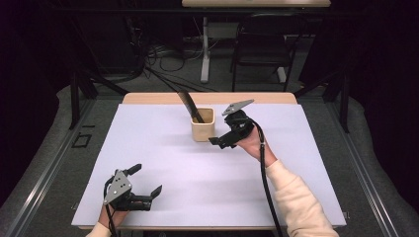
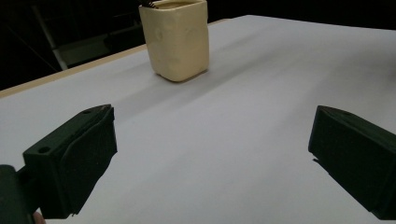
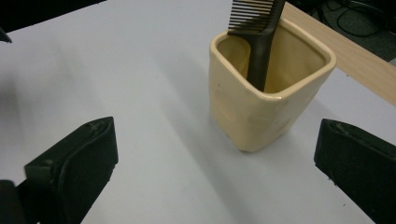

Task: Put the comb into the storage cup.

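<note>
Cream cup (image 1: 203, 125): square-sided glazed container, upright on the white table cover (image 1: 148, 163), toward the far middle of the table.
Comb (image 1: 189, 106): black, standing handle-down inside the cup; it leans against the rim, teeth end above the rim. In the right gripper view the teeth (image 3: 250, 14) show at the top and the handle runs down into the cup's far side.
Right gripper (image 1: 222, 139): held just beside the cup, on its right as seen from the high view, apart from it, not touching. Jaws stand wide apart with nothing between the pads. In its own view the cup (image 3: 266, 88) sits ahead of the jaws, nearer the right jaw than the left, and beyond both tips.
Comb relative to right gripper: near, above and beyond the jaw tips; no contact visible.
Left gripper (image 1: 146, 180): at the near left of the table, well apart from the cup. Jaws spread wide, empty, bare white cover between them.
Cup from the left gripper view: (image 2: 177, 39) far ahead, left of centre, upright.
Right hand (image 1: 252, 140): wrapped around the gripper body, cream sleeve (image 1: 301, 202) entering from the lower right.
Cable (image 1: 267, 182): black, trailing from the right gripper along the forearm.
Table edge (image 1: 207, 98): pale wood, showing beyond the cover at the far side.
</note>
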{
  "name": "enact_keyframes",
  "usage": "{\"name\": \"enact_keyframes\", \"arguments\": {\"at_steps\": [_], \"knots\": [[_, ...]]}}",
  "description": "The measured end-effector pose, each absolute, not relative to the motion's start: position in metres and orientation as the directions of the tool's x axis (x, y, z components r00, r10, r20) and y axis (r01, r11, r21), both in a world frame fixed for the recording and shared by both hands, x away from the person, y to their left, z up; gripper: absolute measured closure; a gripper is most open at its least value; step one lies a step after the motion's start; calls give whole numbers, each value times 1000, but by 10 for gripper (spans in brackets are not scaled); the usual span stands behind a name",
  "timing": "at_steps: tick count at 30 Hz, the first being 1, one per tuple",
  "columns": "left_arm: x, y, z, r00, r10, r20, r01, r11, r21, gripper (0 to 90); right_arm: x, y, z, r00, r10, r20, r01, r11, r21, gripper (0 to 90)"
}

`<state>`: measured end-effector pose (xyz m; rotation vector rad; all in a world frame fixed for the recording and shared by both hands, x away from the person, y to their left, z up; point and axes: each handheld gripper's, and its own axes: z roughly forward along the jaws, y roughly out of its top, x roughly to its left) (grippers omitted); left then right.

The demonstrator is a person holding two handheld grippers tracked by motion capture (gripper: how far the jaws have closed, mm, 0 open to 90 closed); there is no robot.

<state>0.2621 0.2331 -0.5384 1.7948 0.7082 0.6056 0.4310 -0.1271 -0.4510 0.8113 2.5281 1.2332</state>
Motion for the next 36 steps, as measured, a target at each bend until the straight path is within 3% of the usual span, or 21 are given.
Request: {"name": "enact_keyframes", "arguments": {"at_steps": [24,36], "knots": [[262,234,-538,700,710,73,170,-264,949,10,401,-159,-475,-798,602,32,415,510,753,0],[262,234,-537,700,711,72,169,-263,950,10,381,-171,-481,-784,620,30,403,473,783,0]]}}
